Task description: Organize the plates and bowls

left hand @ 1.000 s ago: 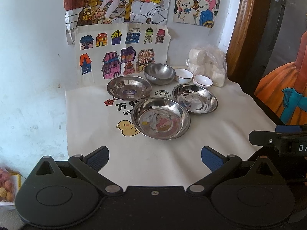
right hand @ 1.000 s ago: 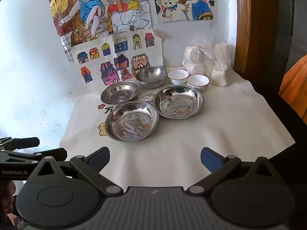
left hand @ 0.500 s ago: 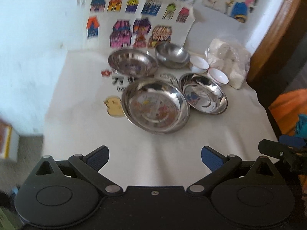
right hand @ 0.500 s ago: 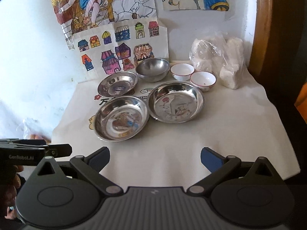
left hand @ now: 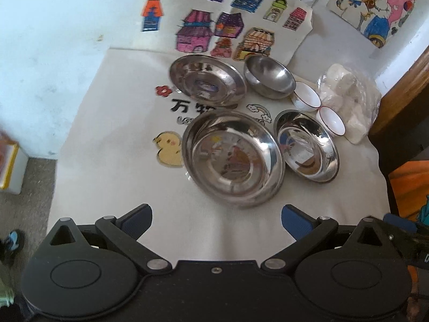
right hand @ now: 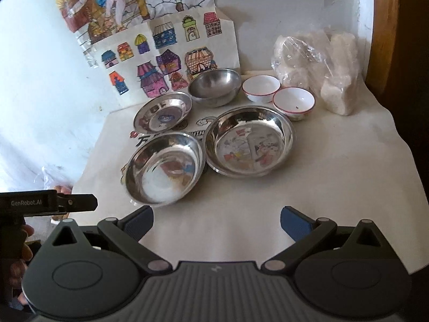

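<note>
A pale printed cloth [left hand: 112, 123] covers the table, and every dish sits on it. Biggest is the steel plate [left hand: 232, 158] at the centre of the spread, our landmark. Just to its right, rims almost touching, lies a second steel plate [left hand: 307, 145]. Behind the landmark plate, toward the wall drawings, sits a flatter steel plate [left hand: 207, 83], and right of that a deep steel bowl [left hand: 269, 80]. Two small white bowls [left hand: 305, 97] with red rims stand side by side behind the second plate. The left gripper [left hand: 215, 218] hangs spread wide, empty, just short of the landmark plate; the right gripper [right hand: 216, 218] likewise gapes open, holding nothing.
</note>
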Action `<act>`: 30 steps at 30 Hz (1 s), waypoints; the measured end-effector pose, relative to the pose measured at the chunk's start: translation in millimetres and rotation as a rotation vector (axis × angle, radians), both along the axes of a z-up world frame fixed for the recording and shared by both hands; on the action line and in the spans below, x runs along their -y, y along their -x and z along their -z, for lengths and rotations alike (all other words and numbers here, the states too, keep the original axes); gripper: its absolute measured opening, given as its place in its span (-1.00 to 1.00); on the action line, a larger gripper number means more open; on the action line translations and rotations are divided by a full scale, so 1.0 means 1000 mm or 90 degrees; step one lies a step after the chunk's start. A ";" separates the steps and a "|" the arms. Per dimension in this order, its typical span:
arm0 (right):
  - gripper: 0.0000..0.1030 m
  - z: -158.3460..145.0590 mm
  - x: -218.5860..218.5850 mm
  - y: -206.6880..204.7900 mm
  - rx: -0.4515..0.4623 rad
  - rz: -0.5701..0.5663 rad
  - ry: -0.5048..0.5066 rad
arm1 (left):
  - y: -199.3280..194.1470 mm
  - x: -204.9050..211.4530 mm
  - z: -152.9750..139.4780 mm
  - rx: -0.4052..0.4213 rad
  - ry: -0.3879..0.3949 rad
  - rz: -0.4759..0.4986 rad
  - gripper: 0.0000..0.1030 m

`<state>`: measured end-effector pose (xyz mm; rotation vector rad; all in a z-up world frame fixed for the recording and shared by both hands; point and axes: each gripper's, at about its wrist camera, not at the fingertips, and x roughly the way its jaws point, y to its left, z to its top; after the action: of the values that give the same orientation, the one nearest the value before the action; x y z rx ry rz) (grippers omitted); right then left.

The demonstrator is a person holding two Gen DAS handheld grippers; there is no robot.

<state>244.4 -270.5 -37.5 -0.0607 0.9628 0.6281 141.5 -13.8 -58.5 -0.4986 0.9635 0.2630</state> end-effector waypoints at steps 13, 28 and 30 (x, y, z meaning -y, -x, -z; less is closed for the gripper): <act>1.00 0.027 -0.062 -0.028 -0.036 0.039 0.048 | -0.071 -0.058 0.033 -0.025 0.026 0.072 0.99; 0.87 0.072 -0.093 -0.049 -0.129 0.025 0.048 | -0.102 -0.069 0.068 -0.087 -0.033 0.122 0.98; 0.77 0.077 -0.095 -0.053 -0.139 0.026 0.045 | -0.107 -0.070 0.070 -0.099 -0.037 0.117 0.97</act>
<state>297.7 -175.5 -114.4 -0.0352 1.1938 0.5715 248.6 56.3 -128.4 -0.3368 1.1419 0.1656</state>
